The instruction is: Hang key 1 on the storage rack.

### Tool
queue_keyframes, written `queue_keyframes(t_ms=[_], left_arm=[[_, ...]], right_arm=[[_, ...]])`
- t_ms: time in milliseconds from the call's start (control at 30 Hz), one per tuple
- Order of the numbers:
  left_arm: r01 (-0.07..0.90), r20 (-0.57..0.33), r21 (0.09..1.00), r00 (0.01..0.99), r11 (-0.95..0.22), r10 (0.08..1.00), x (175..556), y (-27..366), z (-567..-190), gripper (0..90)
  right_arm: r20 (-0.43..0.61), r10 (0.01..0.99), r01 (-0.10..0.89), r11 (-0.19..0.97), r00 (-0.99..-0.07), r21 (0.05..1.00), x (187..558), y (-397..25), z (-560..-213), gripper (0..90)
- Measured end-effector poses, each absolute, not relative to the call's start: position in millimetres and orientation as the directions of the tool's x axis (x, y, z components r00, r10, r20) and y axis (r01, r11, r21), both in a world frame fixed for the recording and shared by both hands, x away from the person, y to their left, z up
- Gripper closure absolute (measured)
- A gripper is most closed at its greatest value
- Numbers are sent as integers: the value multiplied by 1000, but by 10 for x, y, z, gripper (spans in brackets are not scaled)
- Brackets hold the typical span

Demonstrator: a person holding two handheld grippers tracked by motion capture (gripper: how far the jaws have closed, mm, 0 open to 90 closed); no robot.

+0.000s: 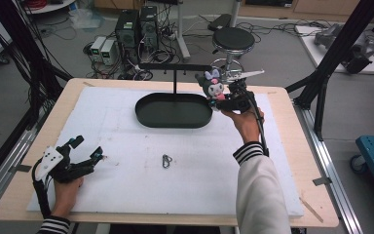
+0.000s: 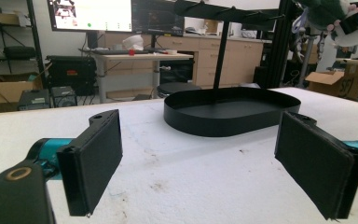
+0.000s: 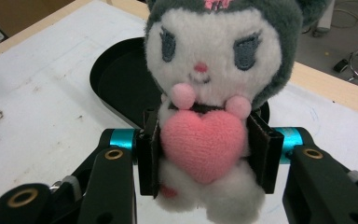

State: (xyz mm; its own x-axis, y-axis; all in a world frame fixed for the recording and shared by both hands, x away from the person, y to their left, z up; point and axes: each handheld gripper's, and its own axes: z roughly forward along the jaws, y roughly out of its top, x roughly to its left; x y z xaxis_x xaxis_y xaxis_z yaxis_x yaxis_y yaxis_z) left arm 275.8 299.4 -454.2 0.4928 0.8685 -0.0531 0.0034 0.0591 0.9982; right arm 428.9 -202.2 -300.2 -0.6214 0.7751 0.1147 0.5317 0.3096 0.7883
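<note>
A grey and white plush toy (image 3: 214,60) with a pink heart on its chest sits between the jaws of my right gripper (image 3: 205,154), which is shut on its body. In the high view the plush toy (image 1: 212,85) is held up by the right gripper (image 1: 226,100) just past the right end of the black oval tray (image 1: 174,111). A black stand with a crossbar (image 1: 175,68) rises behind the tray. My left gripper (image 1: 88,153) rests open near the table's front left. Its wide-apart jaws frame the tray (image 2: 228,109) in the left gripper view, and nothing lies between them.
A small metal carabiner (image 1: 166,161) lies on the white foam mat (image 1: 126,146) near the middle front. A wooden table edge (image 1: 282,92) rims the mat. Behind the table stand a black stool (image 1: 233,40), computer boxes (image 1: 136,27) and cables on the floor.
</note>
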Motion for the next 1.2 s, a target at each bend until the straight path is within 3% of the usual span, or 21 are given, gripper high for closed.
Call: queue_keyframes(t_ms=[1200], left_arm=[[9, -62, 998, 490, 67, 870, 2765, 3004, -4542, 152]], right_arm=[[111, 793, 538, 295, -599, 790, 4594, -1898, -2801, 548]])
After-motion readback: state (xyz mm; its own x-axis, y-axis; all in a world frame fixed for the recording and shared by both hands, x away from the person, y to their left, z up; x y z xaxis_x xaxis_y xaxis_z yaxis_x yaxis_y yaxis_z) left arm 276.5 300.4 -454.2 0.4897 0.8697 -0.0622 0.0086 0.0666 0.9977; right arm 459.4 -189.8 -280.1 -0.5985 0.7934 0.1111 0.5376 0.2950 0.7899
